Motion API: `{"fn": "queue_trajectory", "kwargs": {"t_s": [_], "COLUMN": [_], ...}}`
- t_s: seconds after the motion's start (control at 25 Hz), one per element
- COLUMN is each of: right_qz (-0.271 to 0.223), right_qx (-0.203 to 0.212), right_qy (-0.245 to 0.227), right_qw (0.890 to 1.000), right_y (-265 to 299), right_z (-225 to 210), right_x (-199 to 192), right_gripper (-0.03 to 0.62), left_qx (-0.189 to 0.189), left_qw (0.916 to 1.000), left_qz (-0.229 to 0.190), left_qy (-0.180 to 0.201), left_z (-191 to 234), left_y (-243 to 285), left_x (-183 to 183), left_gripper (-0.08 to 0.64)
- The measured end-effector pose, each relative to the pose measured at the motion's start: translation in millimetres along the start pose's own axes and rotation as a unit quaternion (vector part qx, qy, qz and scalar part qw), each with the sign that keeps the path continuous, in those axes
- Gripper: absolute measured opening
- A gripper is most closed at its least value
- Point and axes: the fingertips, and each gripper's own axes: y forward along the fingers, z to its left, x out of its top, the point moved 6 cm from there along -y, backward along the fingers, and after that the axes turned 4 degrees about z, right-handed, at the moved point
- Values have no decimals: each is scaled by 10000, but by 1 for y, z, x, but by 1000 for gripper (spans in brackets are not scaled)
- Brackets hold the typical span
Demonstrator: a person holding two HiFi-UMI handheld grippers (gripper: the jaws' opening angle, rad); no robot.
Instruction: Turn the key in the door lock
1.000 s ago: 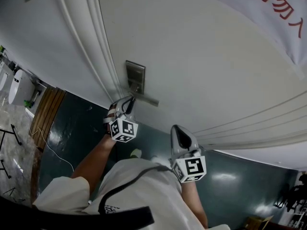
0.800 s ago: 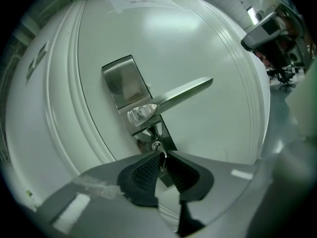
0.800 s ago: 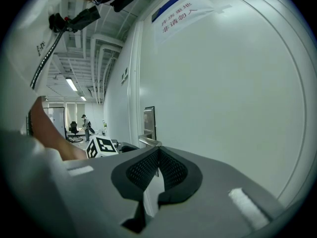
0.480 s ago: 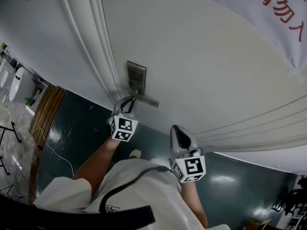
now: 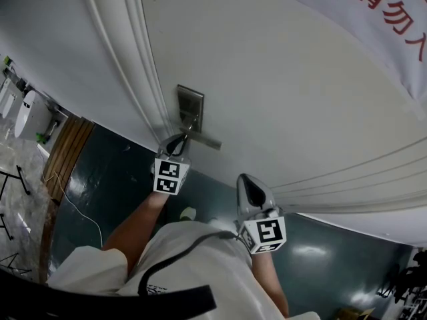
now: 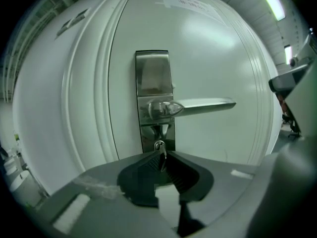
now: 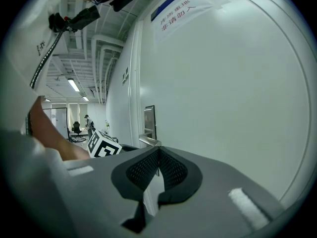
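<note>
Pinching the key (image 6: 160,149) at lower centre, under the lever (image 6: 198,105), the left hand-held gripper (image 6: 161,158) clamps narrow for turning leverage; the right hand-held gripper (image 7: 158,157) waits aside, shut and empty.

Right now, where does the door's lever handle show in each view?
Head view: lever handle just left of centre, pointing lower right.
Left gripper view: handle at centre, pointing right.
Right gripper view: handle small, left of centre, seen nearly end-on.
Shared landmark: the steel lock plate behind it.
</note>
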Motion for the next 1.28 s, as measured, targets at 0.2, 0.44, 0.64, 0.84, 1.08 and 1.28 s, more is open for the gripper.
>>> {"fn": "queue_trajectory", "kwargs": {"t_s": [0.2,0.44,0.64,0.84,1.08,1.28], "right_qz": [21,22,-2,-16,-5,-8], "right_qx": [30,22,49,54,28,1], "right_qy": [39,45,47,38,49,55], "right_qw": [10000,10000,10000,10000,10000,10000], "right_y": [0,-2,-3,-5,-8,-9], "right_z": [-2,-6,-6,-6,-6,-6], "right_x": [-1,-2,-2,-1,-2,-4], "right_gripper": [8,9,8,8,8,8], "left_qx": [-88,-228,-383,-496,-954,-1329], "left_qw": [9986,9943,9850,9770,9330,8976], "left_qz": [-80,-91,-128,-142,-250,-382], "left_qy": [-514,-1035,-1677,-2071,-3460,-4185], "left_z": [1,4,7,9,15,19], "left_y": [-1,-1,0,0,2,3], "left_x": [2,0,-3,-5,-14,-17], "left_gripper": [43,41,34,28,25,25]}}
